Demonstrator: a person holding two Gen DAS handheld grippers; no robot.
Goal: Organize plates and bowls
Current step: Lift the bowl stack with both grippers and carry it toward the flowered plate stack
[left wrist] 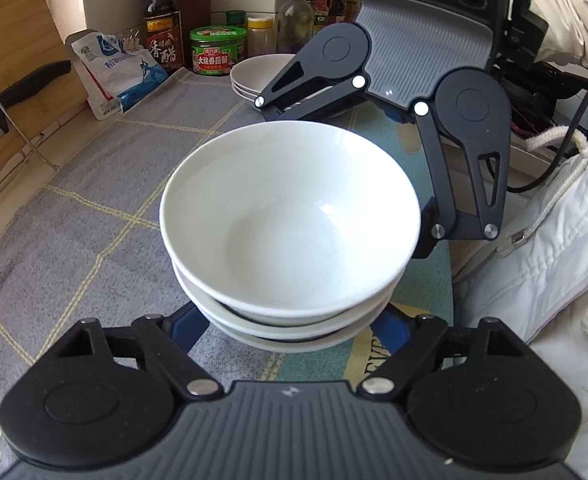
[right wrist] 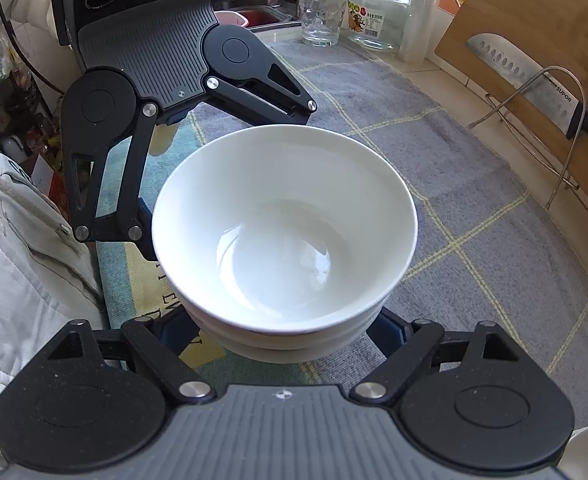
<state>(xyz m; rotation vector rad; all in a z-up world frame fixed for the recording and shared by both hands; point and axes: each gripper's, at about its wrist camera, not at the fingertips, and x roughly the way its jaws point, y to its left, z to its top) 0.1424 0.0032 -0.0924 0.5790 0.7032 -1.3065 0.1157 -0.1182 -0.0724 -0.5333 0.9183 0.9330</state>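
The stack of white bowls [left wrist: 289, 236] stands near the front edge of the cloth-covered worktop [left wrist: 93, 184], with the left gripper [left wrist: 289, 332] and the right gripper [right wrist: 289, 336] set around it from opposite sides, jaws apart; whether any finger presses the lower bowls I cannot tell, since the stack hides the tips. To move it well, I judge both should bear evenly, keeping the stack level. Both grippers slope steeply downward, facing each other.
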